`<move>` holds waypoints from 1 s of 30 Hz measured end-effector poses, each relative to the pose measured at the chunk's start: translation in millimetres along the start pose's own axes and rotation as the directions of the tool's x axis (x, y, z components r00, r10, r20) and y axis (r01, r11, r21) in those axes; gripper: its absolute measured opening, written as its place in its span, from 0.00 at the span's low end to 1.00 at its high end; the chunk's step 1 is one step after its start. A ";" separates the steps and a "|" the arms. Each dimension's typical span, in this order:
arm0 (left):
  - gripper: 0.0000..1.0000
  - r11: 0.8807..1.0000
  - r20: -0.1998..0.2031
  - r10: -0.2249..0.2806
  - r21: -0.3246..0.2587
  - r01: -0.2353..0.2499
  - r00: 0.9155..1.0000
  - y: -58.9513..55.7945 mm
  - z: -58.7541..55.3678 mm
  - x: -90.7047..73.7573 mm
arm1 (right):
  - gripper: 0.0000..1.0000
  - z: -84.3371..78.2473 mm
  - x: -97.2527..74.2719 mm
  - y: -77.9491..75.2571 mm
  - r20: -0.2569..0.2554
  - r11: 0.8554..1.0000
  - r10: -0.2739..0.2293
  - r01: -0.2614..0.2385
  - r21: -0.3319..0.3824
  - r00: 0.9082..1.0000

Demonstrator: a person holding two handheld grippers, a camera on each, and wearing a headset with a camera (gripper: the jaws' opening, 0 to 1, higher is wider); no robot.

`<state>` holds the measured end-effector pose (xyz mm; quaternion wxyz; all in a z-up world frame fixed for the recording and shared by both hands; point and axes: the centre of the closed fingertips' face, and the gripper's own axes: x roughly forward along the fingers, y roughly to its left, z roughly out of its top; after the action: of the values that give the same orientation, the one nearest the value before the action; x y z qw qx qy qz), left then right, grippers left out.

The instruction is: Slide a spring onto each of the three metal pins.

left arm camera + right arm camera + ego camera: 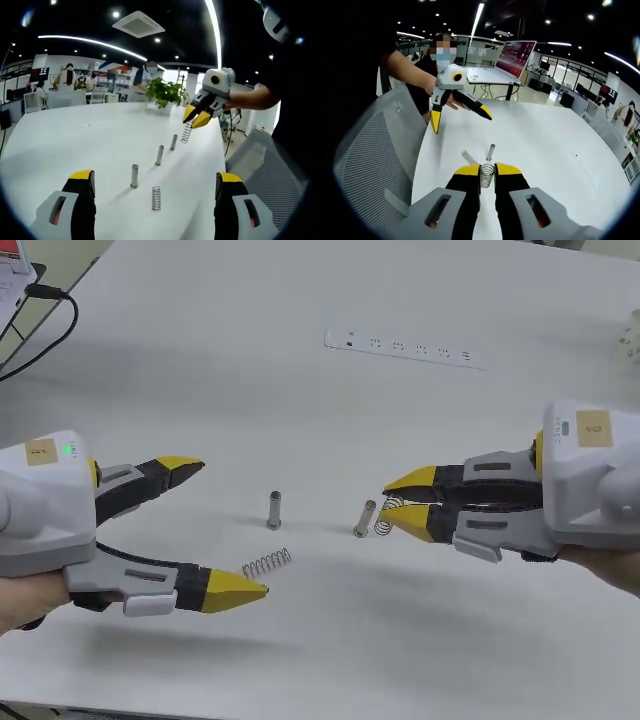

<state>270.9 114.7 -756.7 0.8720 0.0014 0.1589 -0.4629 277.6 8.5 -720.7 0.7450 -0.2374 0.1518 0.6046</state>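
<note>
Two upright metal pins stand mid-table; the left gripper view lines up three pins. A loose spring lies beside the nearest pin. My left gripper is open, jaws wide on either side of that spring and holding nothing. My right gripper is shut on another spring, held just right of the second pin.
A white power strip lies at the back of the white table. A black cable and a laptop edge sit at the far left corner. A mesh chair stands by the table's edge.
</note>
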 end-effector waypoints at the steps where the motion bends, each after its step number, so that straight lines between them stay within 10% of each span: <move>1: 0.98 1.000 0.003 -0.002 -0.002 0.002 1.000 -0.2 0.2 0.0 | 0.07 -1.1 0.2 -2.4 -0.003 1.000 -0.005 0.005 0.002 1.000; 30: 0.97 0.999 0.039 0.025 0.039 -0.026 0.999 2.8 4.8 -3.9 | 0.08 -11.5 12.0 -43.5 -0.020 0.994 -0.080 0.081 0.072 0.997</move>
<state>272.5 118.7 -751.4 0.8805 0.0116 0.1332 -0.4548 323.3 5.5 -729.1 0.7756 -0.2215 0.1703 0.5660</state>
